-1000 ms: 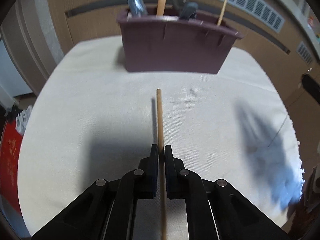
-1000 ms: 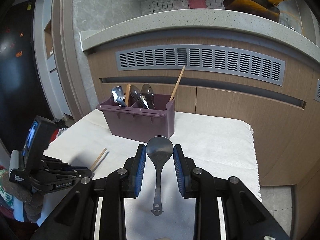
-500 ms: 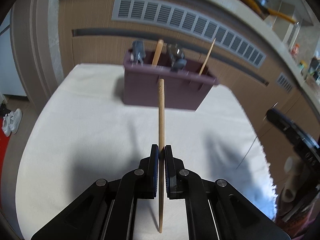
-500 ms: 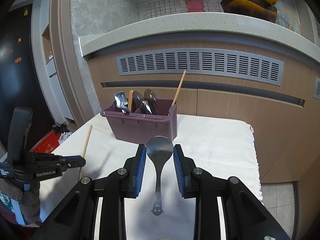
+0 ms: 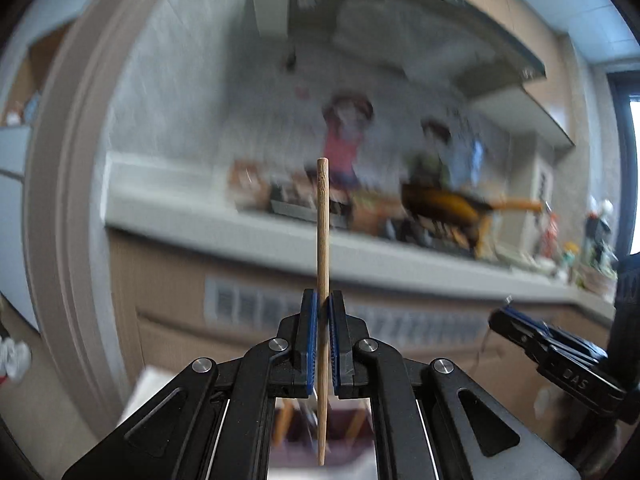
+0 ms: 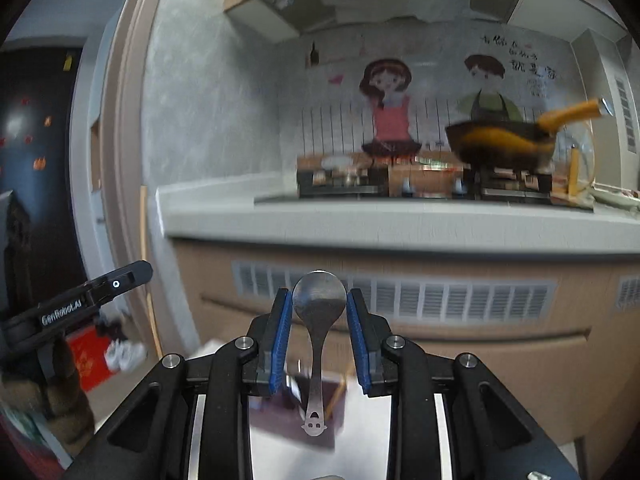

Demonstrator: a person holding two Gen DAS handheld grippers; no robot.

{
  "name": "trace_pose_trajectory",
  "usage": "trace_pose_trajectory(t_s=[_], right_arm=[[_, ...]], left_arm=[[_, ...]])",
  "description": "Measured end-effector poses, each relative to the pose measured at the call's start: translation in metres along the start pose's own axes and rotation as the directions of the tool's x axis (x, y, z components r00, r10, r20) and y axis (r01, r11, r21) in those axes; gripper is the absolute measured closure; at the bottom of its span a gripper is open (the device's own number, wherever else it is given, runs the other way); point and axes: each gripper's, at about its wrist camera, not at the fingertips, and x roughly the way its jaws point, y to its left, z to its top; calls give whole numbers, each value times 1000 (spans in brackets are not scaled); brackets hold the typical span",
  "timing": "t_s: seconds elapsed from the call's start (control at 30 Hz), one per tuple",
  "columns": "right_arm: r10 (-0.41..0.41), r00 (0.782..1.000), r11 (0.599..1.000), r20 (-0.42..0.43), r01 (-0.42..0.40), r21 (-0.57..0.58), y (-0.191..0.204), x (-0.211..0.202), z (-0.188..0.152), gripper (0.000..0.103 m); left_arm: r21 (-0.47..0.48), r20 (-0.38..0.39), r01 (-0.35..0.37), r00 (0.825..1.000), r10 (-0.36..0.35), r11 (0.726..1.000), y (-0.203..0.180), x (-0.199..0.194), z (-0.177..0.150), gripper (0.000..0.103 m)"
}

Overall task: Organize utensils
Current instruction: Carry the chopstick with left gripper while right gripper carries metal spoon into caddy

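Maroon plastic utensil caddy (image 6: 296,408) low in both wrist views, glimpsed blurred between the gripper frames on the white cloth (image 6: 360,432); above it, grey kitchen counter (image 6: 400,224) and frying pan (image 6: 504,140) filling the background. Left gripper (image 5: 323,332) clamped tight on a wooden chopstick (image 5: 322,280), stick upright, tip high against the counter, lower end hanging over the caddy. Right gripper (image 6: 319,320) at a middling width, blue pads pressed to the bowl edges of a steel spoon (image 6: 318,320), handle hanging down toward the caddy. Best carried from here by keeping both grips firm, levelling each utensil over its own compartment, chopstick beside the one already leaning in the bin, spoon with the other spoons, then lowering straight and releasing only once seated. Against a second ago: both grippers raised well clear of the cloth and tilted up, caddy dropped from upper frame to bottom edge, grips unchanged.
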Motion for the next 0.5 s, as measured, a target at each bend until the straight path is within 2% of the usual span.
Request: trace_pose_trajectory(t_s=[0.07, 0.17, 0.27, 0.4, 0.5], right_arm=[[-10, 1000, 1000, 12, 10, 9, -2, 14, 3, 77], [0, 1000, 1000, -14, 1, 27, -6, 39, -5, 77], [8, 999, 999, -50, -6, 39, -8, 62, -19, 77], [3, 995, 1000, -102, 0, 24, -8, 91, -39, 77], [5, 990, 999, -141, 0, 34, -11, 109, -54, 77]], left_arm=[[-6, 62, -37, 997, 38, 999, 7, 13, 1, 97], [-37, 81, -54, 995, 57, 998, 20, 35, -9, 97], [-61, 49, -46, 998, 49, 997, 34, 57, -27, 97], [-38, 13, -64, 998, 65, 997, 43, 83, -51, 97], [-43, -31, -51, 998, 49, 998, 50, 97, -69, 97]])
